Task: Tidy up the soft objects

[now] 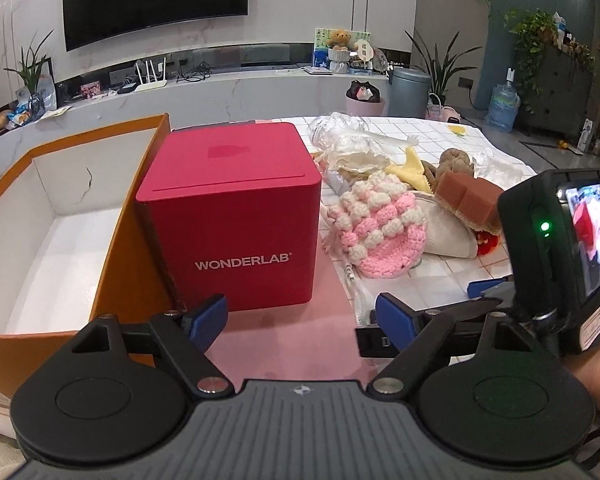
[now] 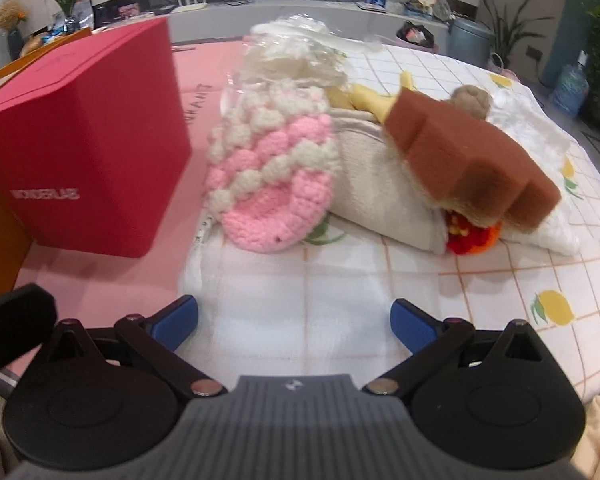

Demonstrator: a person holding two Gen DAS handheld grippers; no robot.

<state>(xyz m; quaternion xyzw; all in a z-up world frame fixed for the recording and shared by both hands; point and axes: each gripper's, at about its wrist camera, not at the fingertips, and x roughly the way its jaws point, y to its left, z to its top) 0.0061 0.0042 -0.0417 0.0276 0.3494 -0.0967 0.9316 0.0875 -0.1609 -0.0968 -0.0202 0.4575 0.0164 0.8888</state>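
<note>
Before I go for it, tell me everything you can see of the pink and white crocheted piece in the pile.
The pink and white crocheted piece is a soft, chunky yarn item with bobbled diagonal bands of pink and cream and a plain pink rounded end facing the cameras. It lies on its side at the pile's near left edge, on the checked cloth where it meets the pink mat, leaning against the beige folded fabric. It stands apart from the red box. No tongs touch it.

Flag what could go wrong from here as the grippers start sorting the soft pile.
1. The brown sponge lies on top of the beige cloth; pulling the cloth would likely tip it off.
2. The pink crochet piece touches the cloth, so the open right gripper might pinch both.
3. The red box stands between the pile and the orange box, so a carried item may clip it.
</note>
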